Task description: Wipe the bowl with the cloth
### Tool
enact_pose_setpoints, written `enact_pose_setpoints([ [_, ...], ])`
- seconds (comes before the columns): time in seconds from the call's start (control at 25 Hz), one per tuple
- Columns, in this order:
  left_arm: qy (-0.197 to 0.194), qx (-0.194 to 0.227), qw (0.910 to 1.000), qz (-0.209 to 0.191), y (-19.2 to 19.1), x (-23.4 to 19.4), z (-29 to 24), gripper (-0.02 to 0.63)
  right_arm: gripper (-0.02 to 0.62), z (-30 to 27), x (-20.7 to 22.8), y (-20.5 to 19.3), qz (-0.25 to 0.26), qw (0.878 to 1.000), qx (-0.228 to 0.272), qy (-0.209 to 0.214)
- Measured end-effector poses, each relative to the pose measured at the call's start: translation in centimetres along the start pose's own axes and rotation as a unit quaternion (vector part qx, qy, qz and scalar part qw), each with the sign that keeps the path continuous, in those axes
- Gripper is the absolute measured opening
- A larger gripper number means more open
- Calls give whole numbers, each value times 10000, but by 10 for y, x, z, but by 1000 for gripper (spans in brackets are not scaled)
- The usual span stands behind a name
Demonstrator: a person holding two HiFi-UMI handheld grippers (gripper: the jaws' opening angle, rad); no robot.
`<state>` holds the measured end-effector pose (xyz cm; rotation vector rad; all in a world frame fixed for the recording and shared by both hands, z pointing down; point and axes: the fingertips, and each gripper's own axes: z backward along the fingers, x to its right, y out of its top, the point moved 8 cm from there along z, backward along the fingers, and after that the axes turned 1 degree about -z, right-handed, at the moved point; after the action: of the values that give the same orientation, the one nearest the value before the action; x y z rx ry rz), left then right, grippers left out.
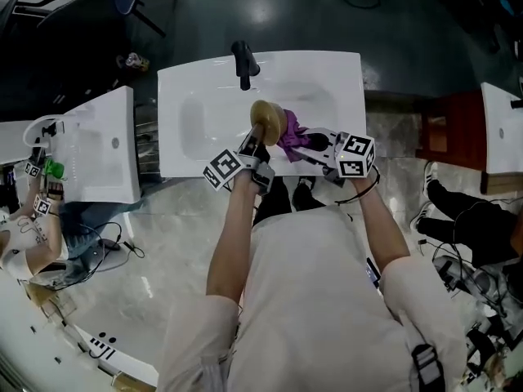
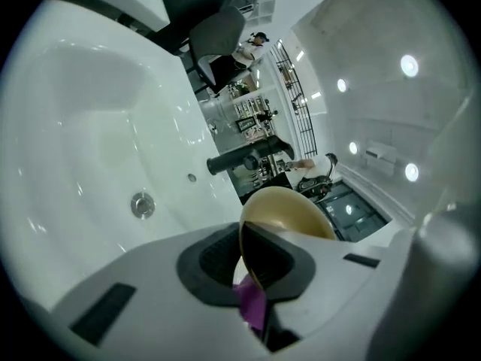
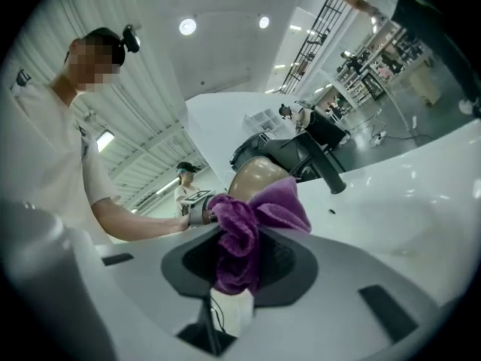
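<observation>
Head view, centre of frame: the left gripper (image 1: 258,142) pinches the stiff, probably slippery bowl (image 1: 268,119) by its rim between its fingers, while the right gripper (image 1: 306,147) pinches the soft, bunched cloth (image 1: 291,135).

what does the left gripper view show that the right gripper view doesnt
Only the left gripper view: the drain in the basin of the white sink, and the left gripper shut on the rim of the tan bowl, seen edge-on. Only the right gripper view: the person's forearm, and the right gripper shut on the purple cloth, bunched between its jaws. Both: the tan bowl, the dark faucet, the white sink, and at least a bit of the purple cloth.
</observation>
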<state>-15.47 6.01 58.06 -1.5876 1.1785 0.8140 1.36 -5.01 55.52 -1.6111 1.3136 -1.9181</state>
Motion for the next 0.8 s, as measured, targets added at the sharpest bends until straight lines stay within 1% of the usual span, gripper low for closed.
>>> enact_pose_setpoints([
  [0.12, -165, 20, 9992, 355, 1, 1, 4, 14, 81, -16, 3, -4, -106, 9997, -154, 162],
  [0.24, -399, -78, 9982, 437, 6, 6, 2, 14, 81, -37, 14, -5, -48, 9986, -462, 238],
  [0.28, -539, -142, 9974, 454, 6, 9, 1, 14, 81, -43, 18, -4, -45, 9983, -528, 255],
  [0.36, -960, -290, 9934, 559, 4, 18, -4, 14, 81, -51, 26, -3, -71, 9977, -609, 284],
  [0.44, -1333, -437, 9875, 722, 0, 29, -7, 14, 81, -52, 32, 0, -59, 9973, -666, 293],
  [0.48, -1486, -502, 9843, 807, -1, 34, -8, 14, 81, -52, 35, 3, -36, 9973, -678, 282],
  [0.56, -1638, -638, 9806, 866, 0, 40, -7, 14, 81, -49, 41, 11, 18, 9975, -663, 229],
  [0.68, -1789, -921, 9761, 815, 1, 45, -5, 14, 81, -45, 54, 26, 28, 9989, -473, 63],
  [0.72, -1793, -1062, 9753, 727, 1, 45, -4, 14, 80, -43, 58, 32, -5, 9994, -351, 13],
  [0.76, -1721, -1228, 9759, 533, 0, 42, -2, 14, 80, -39, 61, 39, -42, 9997, -221, -8],
  [0.8, -1578, -1409, 9771, 250, 0, 38, -1, 14, 80, -36, 63, 46, -68, 9999, -102, 17],
])
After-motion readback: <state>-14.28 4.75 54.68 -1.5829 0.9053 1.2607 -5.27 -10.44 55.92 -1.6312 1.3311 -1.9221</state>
